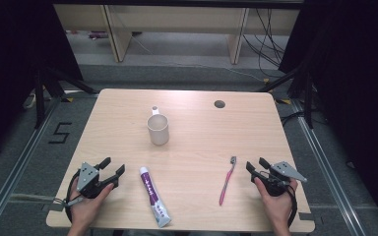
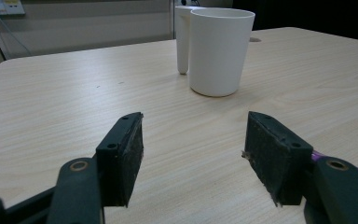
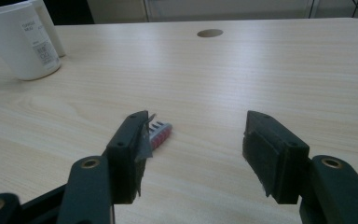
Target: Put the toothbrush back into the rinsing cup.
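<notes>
A white mug (image 1: 158, 129) with its handle turned away stands upright at the middle of the wooden table (image 1: 197, 113). A white and purple toothpaste tube (image 1: 154, 195) lies near the front edge. A pink toothbrush (image 1: 227, 180) lies right of it, head pointing away. My left gripper (image 1: 112, 166) rests at the front left, open and empty, aimed toward the mug (image 2: 219, 49). My right gripper (image 1: 257, 164) rests at the front right, open and empty, just right of the toothbrush. The brush head (image 3: 160, 132) peeks out past its left jaw.
A round cable hole (image 1: 219, 104) is set in the table's far right part. The mug (image 3: 25, 44) carries a small label. Beyond the table stand wooden furniture legs and loose cables on the floor. Dark curtains hang at both sides.
</notes>
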`<control>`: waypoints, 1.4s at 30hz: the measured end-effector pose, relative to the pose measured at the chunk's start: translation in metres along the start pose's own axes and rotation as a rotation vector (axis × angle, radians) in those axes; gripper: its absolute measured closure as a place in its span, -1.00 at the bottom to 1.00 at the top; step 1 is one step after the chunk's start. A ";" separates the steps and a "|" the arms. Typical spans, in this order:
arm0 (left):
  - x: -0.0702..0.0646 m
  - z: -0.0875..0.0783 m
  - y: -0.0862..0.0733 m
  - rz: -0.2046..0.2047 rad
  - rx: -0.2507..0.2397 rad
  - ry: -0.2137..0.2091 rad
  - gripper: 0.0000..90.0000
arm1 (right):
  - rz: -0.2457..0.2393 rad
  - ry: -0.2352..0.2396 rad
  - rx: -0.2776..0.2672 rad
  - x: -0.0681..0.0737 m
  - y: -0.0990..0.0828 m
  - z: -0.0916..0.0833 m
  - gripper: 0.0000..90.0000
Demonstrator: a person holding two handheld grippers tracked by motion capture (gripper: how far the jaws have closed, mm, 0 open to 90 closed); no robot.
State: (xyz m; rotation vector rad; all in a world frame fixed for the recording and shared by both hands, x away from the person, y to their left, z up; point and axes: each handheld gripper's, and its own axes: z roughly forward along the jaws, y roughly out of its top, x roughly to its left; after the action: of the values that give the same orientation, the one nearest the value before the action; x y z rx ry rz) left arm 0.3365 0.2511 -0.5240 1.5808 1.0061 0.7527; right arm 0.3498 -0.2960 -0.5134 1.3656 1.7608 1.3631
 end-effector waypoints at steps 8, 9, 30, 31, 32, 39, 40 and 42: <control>-0.003 0.001 0.001 0.008 0.034 0.023 -0.21 | -0.047 -0.029 0.003 -0.002 0.000 0.000 -0.12; -0.003 0.001 0.001 -0.002 0.035 0.027 -0.22 | -0.054 -0.028 0.006 -0.002 0.000 0.000 -0.12; -0.002 0.004 0.001 -0.016 0.034 0.016 -0.26 | 0.090 -0.104 0.736 0.003 0.060 0.024 0.37; -0.002 0.003 0.001 -0.015 0.036 0.017 -0.26 | 0.150 -0.114 0.755 0.008 0.065 0.026 0.38; -0.002 0.004 0.001 -0.012 0.037 0.016 -0.27 | 0.183 -0.117 0.799 0.012 0.069 0.026 0.38; -0.003 0.003 0.002 -0.006 0.047 0.023 -0.27 | 0.233 -0.106 0.982 0.028 0.077 0.040 0.43; -0.003 0.004 0.002 -0.009 0.046 0.022 -0.28 | 0.243 -0.105 0.990 0.031 0.077 0.042 0.44; -0.002 0.004 0.002 -0.007 0.050 0.021 -0.28 | 0.211 -0.093 0.989 0.033 0.077 0.045 0.46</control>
State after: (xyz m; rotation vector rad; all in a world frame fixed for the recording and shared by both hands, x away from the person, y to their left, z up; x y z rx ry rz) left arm 0.3390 0.2472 -0.5231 1.6148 1.0528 0.7462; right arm 0.4068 -0.2494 -0.4530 2.0945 2.3880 0.4361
